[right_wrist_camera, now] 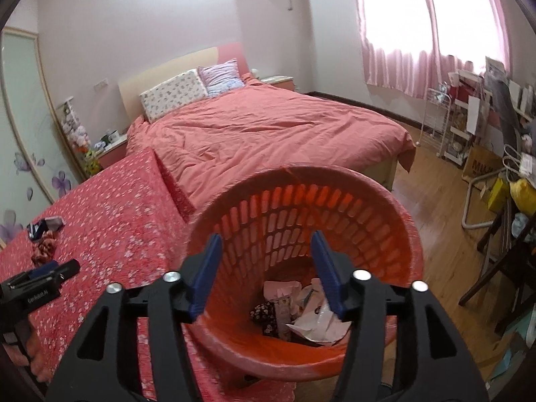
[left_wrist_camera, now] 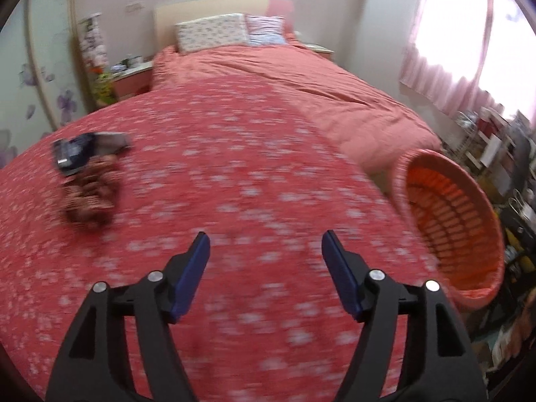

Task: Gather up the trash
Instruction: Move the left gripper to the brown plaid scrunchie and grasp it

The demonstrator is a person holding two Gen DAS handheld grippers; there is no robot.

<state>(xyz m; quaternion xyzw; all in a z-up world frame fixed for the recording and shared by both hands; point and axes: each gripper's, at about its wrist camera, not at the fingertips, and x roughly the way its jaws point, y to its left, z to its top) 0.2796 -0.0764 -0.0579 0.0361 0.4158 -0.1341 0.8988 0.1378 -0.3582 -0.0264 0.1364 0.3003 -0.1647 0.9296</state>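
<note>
Orange slatted plastic basket [right_wrist_camera: 385, 234] holds crumpled white and patterned wrappers [right_wrist_camera: 301, 315].

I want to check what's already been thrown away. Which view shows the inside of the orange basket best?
The right wrist view: it looks straight down into the orange basket, showing crumpled paper and wrappers at the bottom. The left wrist view catches the basket only sideways at its edge, blurred, contents hidden.

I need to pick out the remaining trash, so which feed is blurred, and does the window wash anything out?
Left wrist view: motion-smeared, so the dark wrapper pile on the red floral bedspread is hard to read. Right wrist view: sharp on the orange plastic basket; the curtained window is blown out white.
</note>
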